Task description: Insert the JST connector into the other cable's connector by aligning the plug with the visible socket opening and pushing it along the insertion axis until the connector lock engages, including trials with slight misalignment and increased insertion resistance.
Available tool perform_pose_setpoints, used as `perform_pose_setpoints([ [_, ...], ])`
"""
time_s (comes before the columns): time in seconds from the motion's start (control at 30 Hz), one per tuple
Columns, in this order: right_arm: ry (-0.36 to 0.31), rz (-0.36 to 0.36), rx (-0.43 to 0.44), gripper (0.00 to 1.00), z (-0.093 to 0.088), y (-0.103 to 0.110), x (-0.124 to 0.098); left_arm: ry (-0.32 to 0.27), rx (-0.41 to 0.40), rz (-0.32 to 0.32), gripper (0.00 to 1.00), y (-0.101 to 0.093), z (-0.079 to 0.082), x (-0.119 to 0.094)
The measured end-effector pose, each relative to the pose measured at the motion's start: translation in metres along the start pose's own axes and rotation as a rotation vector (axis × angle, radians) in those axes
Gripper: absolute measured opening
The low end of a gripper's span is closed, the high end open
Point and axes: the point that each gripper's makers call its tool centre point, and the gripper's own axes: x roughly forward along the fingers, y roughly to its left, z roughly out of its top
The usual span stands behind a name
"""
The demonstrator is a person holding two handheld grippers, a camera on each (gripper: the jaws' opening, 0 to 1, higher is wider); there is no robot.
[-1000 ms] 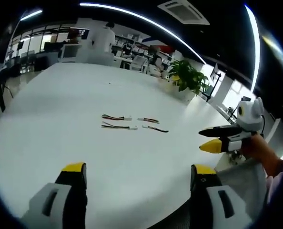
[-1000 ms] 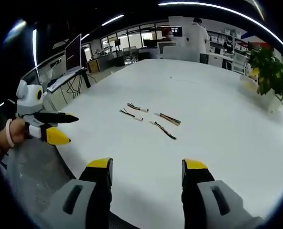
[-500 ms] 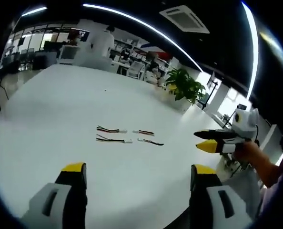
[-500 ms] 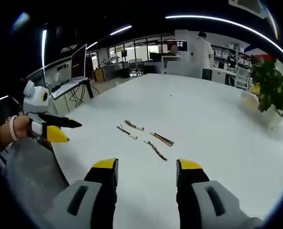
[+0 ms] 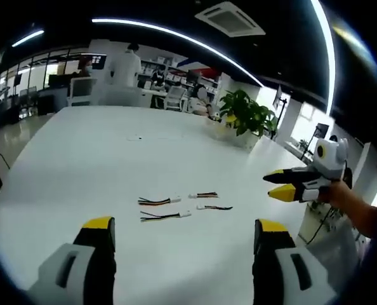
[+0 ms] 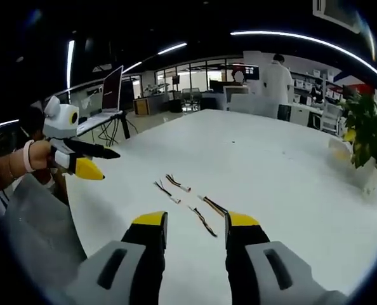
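Several short JST cables lie loose on the white table [image 5: 74,152]. In the left gripper view, two multicoloured ones [image 5: 158,201] [image 5: 165,216] lie left of two shorter ones [image 5: 204,195] [image 5: 214,207]. My left gripper [image 5: 185,223] hovers in front of them, open and holding nothing. The right gripper [image 5: 268,187] enters from the right in a hand, above the table edge. In the right gripper view, the cables [image 6: 176,183] [image 6: 202,219] lie just beyond my right gripper [image 6: 196,220], which is open and holds nothing. The left gripper [image 6: 110,165] shows at the left.
A potted plant [image 5: 249,114] stands at the table's far edge. A person in a white coat [image 5: 125,63] stands by desks behind the table. A laptop on a stand [image 6: 112,89] is off the table's side. A grey sleeve [image 6: 36,229] lies low at the left.
Both cameras have shifted, so the cables now sit lower and nearer the jaws. The right gripper's jaws have narrowed somewhat. The cables have not moved on the table.
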Motion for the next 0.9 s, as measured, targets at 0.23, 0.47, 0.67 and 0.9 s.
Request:
perform_pose_setpoints([
  [0.23, 0.019, 0.009, -0.024, 0.35, 0.000, -0.004, 0.009, 0.000, 0.010, 0.005, 0.89, 0.009, 0.005, 0.006],
  [0.47, 0.034, 0.017, -0.040, 0.36, 0.000, -0.008, 0.015, 0.008, 0.026, -0.004, 0.89, 0.013, 0.007, 0.012],
  [0.67, 0.049, 0.031, -0.061, 0.37, 0.000, -0.011, 0.024, 0.002, 0.017, -0.006, 0.89, 0.017, 0.012, 0.021],
  [0.9, 0.061, 0.046, -0.074, 0.37, -0.003, -0.021, 0.038, 0.013, 0.040, -0.031, 0.89, 0.017, 0.016, 0.032],
])
